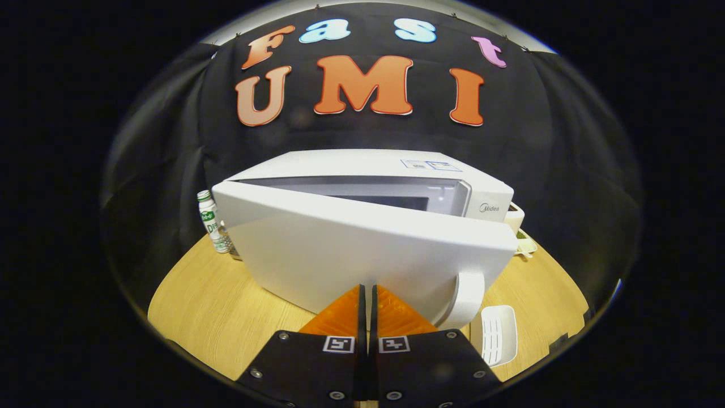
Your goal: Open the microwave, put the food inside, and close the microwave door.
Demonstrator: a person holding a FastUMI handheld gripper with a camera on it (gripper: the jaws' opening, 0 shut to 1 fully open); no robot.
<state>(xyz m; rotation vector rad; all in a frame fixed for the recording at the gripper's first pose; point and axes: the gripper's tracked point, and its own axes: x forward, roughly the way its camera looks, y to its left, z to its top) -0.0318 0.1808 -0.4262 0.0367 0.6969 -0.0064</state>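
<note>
Gripper view: gripper fingers pressed together w/ only a thin slit between them, nothing clamped – tips right up against the front face of the microwave door. Can't tell if they actually touch it. Door is partly ajar, hinged at the left, its right end swung out from the microwave body so a strip of the cavity opening shows above its top edge. Curved door handle sits just right of the fingers. White slotted dish lies on the wooden table below the handle – contents not visible. Small bottle stands beside the microwave's left corner
</note>
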